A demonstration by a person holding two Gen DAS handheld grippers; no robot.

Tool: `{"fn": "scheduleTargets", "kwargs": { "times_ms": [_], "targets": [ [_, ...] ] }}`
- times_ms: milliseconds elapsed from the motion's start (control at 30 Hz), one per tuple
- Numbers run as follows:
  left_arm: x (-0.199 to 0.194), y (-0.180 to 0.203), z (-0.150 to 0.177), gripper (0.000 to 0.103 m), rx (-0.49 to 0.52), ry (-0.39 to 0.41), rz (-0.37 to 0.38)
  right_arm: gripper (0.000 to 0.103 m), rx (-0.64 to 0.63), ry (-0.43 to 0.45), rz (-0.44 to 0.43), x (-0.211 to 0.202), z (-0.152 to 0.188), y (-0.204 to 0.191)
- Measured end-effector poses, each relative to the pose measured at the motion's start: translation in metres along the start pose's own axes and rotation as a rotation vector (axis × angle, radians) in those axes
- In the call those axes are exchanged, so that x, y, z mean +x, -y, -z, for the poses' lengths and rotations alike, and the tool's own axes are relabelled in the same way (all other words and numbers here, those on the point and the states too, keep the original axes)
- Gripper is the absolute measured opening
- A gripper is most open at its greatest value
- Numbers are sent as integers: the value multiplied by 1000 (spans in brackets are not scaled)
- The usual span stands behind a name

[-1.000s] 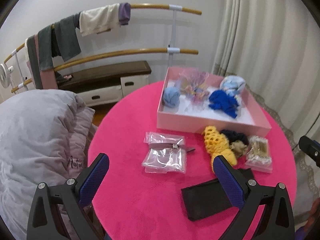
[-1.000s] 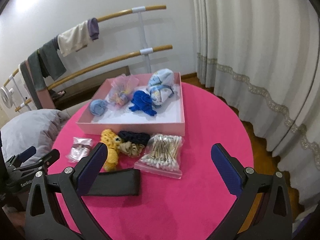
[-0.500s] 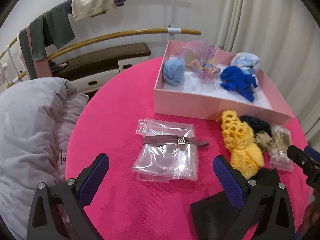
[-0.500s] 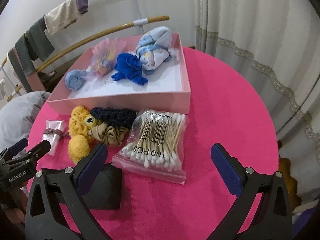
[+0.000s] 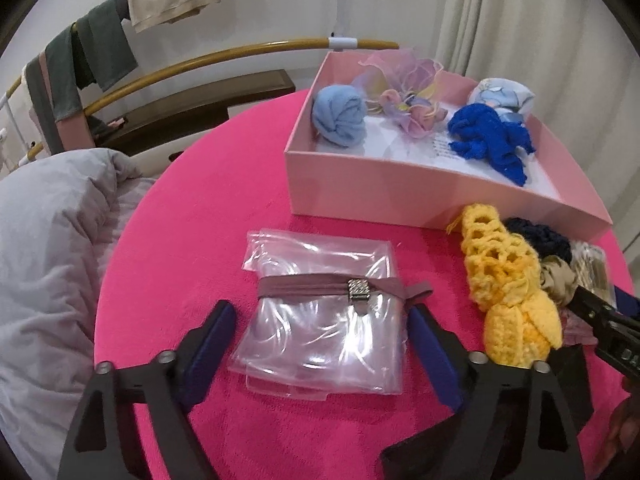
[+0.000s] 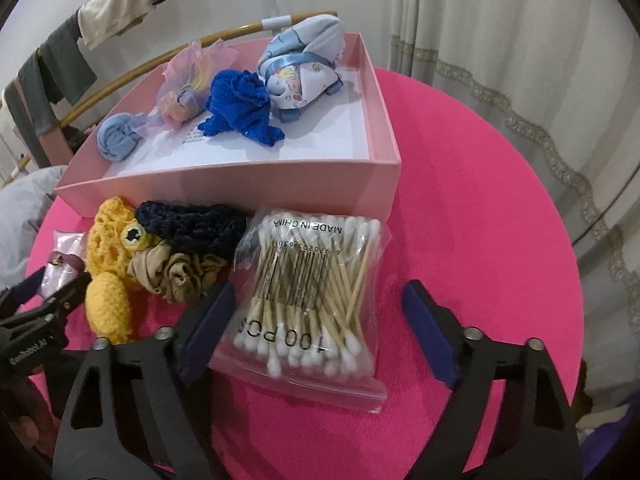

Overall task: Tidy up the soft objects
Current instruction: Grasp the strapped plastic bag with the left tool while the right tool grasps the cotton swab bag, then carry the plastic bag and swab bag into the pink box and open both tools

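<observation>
My left gripper (image 5: 320, 320) is open, its fingers on either side of a clear plastic bag (image 5: 324, 312) bound with a mauve strap, on the pink table. My right gripper (image 6: 316, 304) is open around a bag of cotton swabs (image 6: 316, 296). A yellow crochet piece (image 5: 504, 284), a navy crochet piece (image 6: 192, 224) and a beige scrunchie (image 6: 176, 272) lie between the two bags. The pink box (image 5: 400, 184) behind holds a light blue ball (image 5: 340, 114), a pastel tulle bundle (image 5: 404, 84), a royal blue knit (image 5: 488, 136) and a printed bundle (image 6: 304, 68).
A black flat pouch (image 5: 568, 392) lies at the near edge by the yellow crochet. A grey duvet (image 5: 48, 240) lies left of the round table. Wooden rails with hung clothes (image 5: 104, 52) stand behind. Curtains (image 6: 500, 40) hang on the right.
Both grippers have moved forward and down. The left one now straddles the clear bag and the right one straddles the swab bag. Both stay open.
</observation>
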State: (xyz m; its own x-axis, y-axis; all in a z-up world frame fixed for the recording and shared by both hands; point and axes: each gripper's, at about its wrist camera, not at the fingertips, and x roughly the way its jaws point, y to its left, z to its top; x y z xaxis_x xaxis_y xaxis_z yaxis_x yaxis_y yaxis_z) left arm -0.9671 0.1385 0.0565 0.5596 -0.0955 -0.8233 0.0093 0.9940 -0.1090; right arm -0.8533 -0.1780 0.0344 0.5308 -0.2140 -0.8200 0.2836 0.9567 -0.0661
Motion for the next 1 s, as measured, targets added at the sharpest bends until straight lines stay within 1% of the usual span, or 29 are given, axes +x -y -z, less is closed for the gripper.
{"fn": "scheduleTargets", "kwargs": {
  "times_ms": [33, 67, 100, 300, 367, 433, 633, 1000],
  "targets": [
    [-2, 0, -1, 70, 2, 2, 0, 70, -8, 4, 8, 0, 0, -1],
    [-4, 0, -1, 66, 2, 5, 4, 59, -12, 8, 13, 0, -1, -1],
    [-5, 0, -1, 64, 0, 5, 13, 54, -16, 13, 21, -2, 0, 0],
    [-14, -4, 2, 61, -12, 8, 40, 45, 24, 19, -8, -10, 3, 13],
    [-20, -6, 4, 61, -26, 11, 55, 43, 42, 23, -15, -13, 6, 18],
    [-28, -6, 6, 61, -24, 23, 53, 41, 58, 30, -21, -19, 9, 23],
    [-61, -1, 13, 60, -7, 79, 50, 40, 71, 63, -32, -41, 14, 31],
    [-120, 1, 29, 60, 13, 151, 58, 39, 43, 121, -82, -76, 15, 19]
  ]
}}
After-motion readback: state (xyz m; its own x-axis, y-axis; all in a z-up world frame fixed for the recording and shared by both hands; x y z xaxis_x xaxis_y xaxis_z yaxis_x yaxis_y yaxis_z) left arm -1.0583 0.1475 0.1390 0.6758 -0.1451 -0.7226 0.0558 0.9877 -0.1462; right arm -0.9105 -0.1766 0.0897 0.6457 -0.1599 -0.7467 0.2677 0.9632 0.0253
